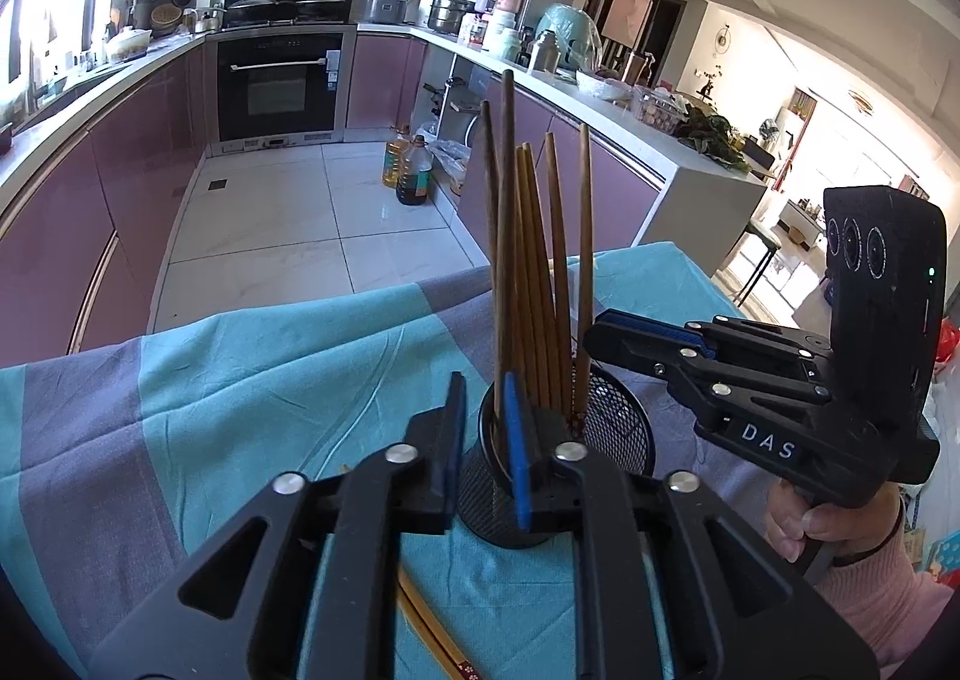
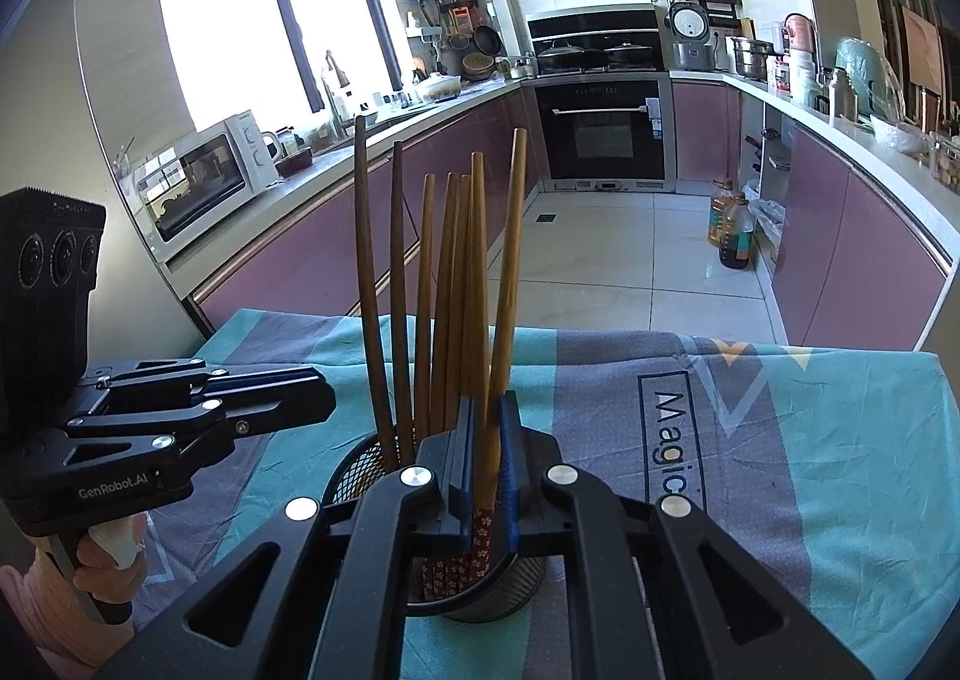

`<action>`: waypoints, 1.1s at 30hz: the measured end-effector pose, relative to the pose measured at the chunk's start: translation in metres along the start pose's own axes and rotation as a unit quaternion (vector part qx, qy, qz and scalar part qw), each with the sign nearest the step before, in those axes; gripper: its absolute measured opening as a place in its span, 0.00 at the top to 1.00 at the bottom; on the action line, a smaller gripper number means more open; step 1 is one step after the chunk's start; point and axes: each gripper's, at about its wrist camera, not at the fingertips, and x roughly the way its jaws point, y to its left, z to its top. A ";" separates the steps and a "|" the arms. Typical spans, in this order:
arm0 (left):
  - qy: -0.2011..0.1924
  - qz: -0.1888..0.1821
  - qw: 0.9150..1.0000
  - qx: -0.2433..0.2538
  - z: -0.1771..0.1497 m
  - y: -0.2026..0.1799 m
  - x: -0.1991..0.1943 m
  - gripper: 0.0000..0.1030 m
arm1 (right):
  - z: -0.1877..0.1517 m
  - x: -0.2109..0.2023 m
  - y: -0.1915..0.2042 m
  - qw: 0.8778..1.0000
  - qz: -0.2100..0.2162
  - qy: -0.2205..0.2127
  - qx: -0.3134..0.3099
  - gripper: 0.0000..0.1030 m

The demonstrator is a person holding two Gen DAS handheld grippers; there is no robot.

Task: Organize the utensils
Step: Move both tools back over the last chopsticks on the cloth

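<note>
the chopsticks (image 2: 501, 320) look like smooth matt wood, two of them darker brown, some with red flower-patterned ends. the holder (image 1: 618, 428) is black metal mesh, fine and matt. the cloth (image 1: 270, 380) under it is soft woven fabric in teal and grey, creased, with printed letters. the left gripper (image 1: 483, 452) and right gripper (image 2: 485, 476) are matt black plastic with shiny metal rivets and blue ribbed pads (image 1: 516, 452). the far cabinets (image 2: 840, 236) are glossy mauve; the floor (image 1: 264, 224) is glossy pale tile. near the right gripper's handle, a sleeve (image 1: 876, 596) is fuzzy pink knit.
</note>
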 end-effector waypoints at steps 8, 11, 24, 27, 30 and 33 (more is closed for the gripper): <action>-0.040 0.031 0.999 0.003 -0.018 0.007 -0.023 0.64 | -0.008 -0.020 0.010 1.000 0.015 -0.020 -0.011 0.79; -0.062 0.050 0.997 0.009 -0.026 0.010 -0.037 0.56 | -0.013 -0.035 0.019 0.999 0.035 -0.033 -0.022 0.75; -0.047 0.096 0.994 0.010 -0.088 0.030 -0.063 0.45 | -0.070 -0.020 0.067 0.991 0.106 0.043 -0.066 0.63; -0.030 0.105 0.994 0.006 -0.104 0.035 -0.057 0.44 | -0.085 -0.001 0.072 0.991 0.102 0.071 -0.058 0.63; -0.017 0.110 0.994 -0.005 -0.121 0.039 -0.051 0.42 | -0.097 0.015 0.077 0.990 0.092 0.093 -0.055 0.63; -0.007 0.119 0.993 -0.015 -0.131 0.045 -0.045 0.39 | -0.106 0.028 0.082 0.989 0.084 0.109 -0.052 0.63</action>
